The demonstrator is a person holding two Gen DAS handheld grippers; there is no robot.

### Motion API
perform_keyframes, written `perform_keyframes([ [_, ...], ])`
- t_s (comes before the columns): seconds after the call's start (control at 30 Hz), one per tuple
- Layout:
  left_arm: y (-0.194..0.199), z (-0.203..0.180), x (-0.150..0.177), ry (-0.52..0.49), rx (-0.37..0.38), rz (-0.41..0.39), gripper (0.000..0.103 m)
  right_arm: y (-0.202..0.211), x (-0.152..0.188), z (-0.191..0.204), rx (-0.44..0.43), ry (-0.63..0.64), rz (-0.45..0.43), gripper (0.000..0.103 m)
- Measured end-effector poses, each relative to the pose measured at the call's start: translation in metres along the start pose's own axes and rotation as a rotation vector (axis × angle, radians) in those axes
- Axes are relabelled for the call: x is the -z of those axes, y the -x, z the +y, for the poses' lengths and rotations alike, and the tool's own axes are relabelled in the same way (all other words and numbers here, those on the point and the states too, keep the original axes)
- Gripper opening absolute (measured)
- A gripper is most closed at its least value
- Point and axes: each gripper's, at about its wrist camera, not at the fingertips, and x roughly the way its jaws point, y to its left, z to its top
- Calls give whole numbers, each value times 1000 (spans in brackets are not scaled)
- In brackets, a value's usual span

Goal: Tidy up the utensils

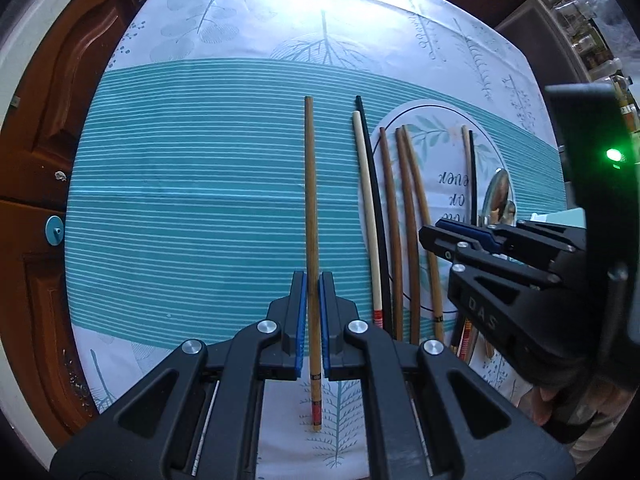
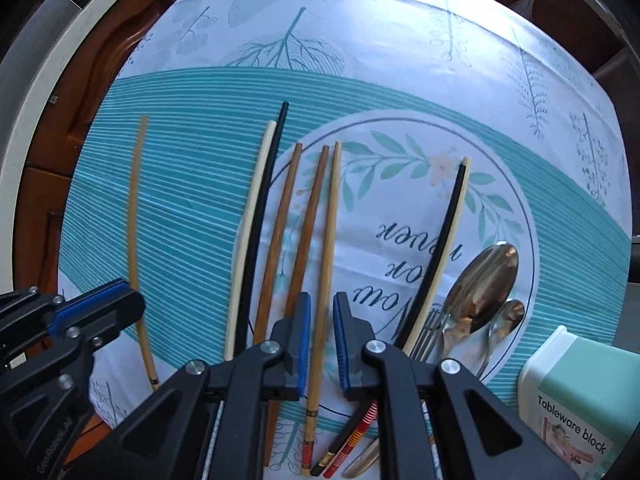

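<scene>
A bamboo chopstick lies apart on the teal striped cloth, and my left gripper is shut on it near its decorated end. In the right wrist view this chopstick passes under the left gripper. My right gripper stands open astride a second bamboo chopstick, with room on both sides of it. To its left lie two brown chopsticks, a black one and a cream one. A black and cream pair lies to the right. In the left wrist view the right gripper hovers over the row.
Two spoons and a fork lie right of the chopsticks. A pale green box labelled "Tableware block" stands at the near right. Wooden cabinet doors border the table's left edge.
</scene>
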Motion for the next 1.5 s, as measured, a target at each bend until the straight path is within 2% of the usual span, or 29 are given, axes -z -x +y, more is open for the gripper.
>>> perform_keyframes([
  [0.13, 12, 3, 10, -9, 5, -9, 4, 0, -1, -5, 0, -9, -6, 10],
  [0.27, 15, 9, 19, -11, -5, -24, 4, 2, 4, 2, 48, 34, -18, 10],
  [0.33, 18, 11, 23, -10, -6, -31, 4, 0, 2, 7, 71, 58, -24, 7],
  [0.47, 31, 9, 31, -12, -12, -69, 4, -2, 13, 13, 16, 51, -29, 6],
  [0.6, 53, 3, 43, -37, -34, -140, 4, 13, 32, 5, -61, 45, -106, 6],
  [0.77, 76, -9, 60, -75, -47, -227, 4, 39, 70, -12, -186, 24, -247, 5],
  [1.03, 112, -36, 92, -134, -58, -352, 3, 97, 135, -37, -266, -31, -553, 5],
  [1.27, 164, -83, 108, -213, -40, -479, 3, 176, 184, -67, -209, -69, -845, 5],
  [1.5, 219, -158, 107, -342, 23, -572, 0, 250, 218, -112, -163, -163, -1052, 5],
])
